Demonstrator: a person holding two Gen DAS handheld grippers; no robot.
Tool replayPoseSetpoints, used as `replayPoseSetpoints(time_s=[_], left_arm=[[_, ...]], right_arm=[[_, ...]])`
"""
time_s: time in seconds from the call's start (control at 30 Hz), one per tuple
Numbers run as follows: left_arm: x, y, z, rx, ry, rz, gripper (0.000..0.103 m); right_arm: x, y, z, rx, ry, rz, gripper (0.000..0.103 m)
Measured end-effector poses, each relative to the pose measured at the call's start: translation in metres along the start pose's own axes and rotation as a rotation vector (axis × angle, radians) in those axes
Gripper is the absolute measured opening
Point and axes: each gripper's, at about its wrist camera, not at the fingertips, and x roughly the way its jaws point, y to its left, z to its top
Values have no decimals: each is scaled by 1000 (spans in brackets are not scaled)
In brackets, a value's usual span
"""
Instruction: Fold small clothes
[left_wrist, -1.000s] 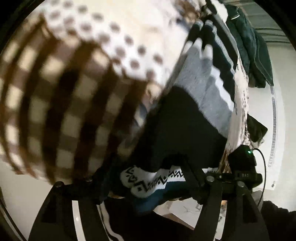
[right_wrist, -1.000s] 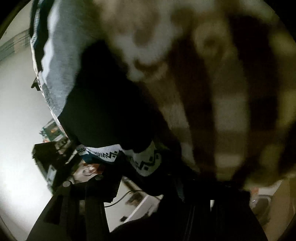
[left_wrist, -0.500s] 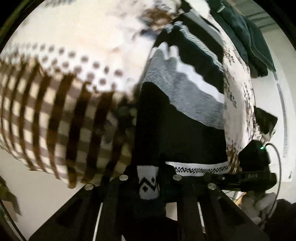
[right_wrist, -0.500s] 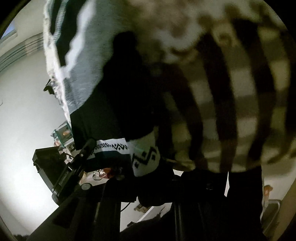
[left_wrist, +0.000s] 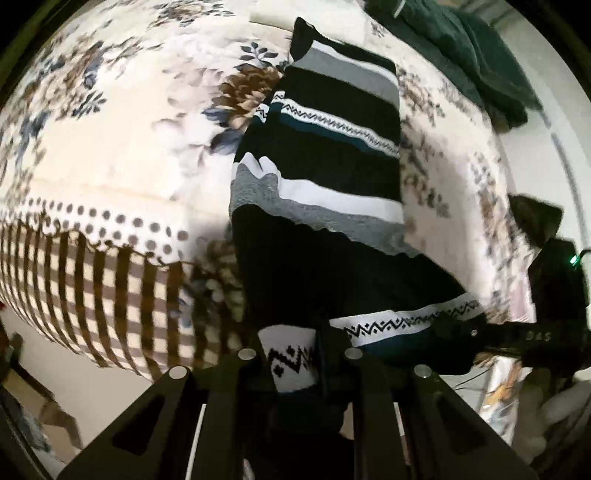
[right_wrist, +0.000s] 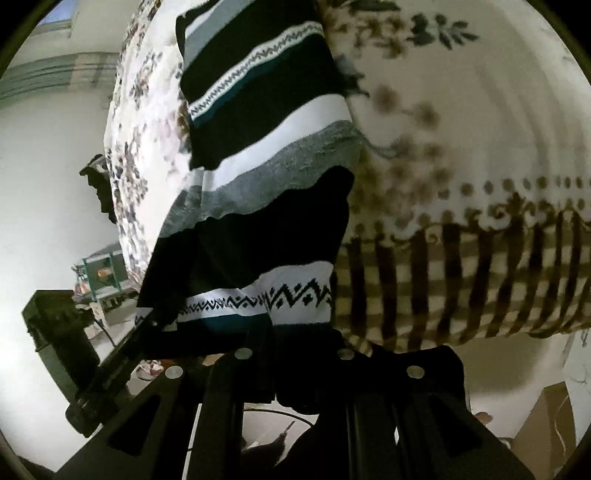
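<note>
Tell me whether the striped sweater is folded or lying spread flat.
Neither: the striped sweater is lifted at its near hem by the left gripper and right gripper, with the rest draped on the floral blanket.

sweater (left_wrist: 325, 192) | black, white-grey striped | near hem lifted off bedspread (left_wrist: 122, 155)

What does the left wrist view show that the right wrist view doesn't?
Only the left wrist view shows the dark green garment lying at the far end of the bedspread. Only the right wrist view shows the cardboard box on the floor. Both show the striped sweater over the floral bedspread, with the left claw and the right claw each shut on its patterned hem.
</note>
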Motion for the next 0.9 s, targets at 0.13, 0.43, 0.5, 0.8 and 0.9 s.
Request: replayPoseSetpoints(time_s=[0.13, 0.43, 0.5, 0.8, 0.9], left_arm=[[-13, -3, 11, -10, -37, -5, 12], [-21, -25, 65, 60, -134, 32, 12], [-22, -30, 81, 78, -157, 36, 12], [-11, -47, 150, 139, -216, 28, 12], [-4, -49, 179, 144, -223, 17, 12]], right_arm=[[-31, -17, 0, -15, -19, 19, 13], [-70, 2, 27, -56, -133, -4, 13], [-76, 7, 40, -60, -157, 0, 13], [-97, 26, 106, -55, -258, -18, 13], [-97, 34, 135, -31, -294, -16, 13]])
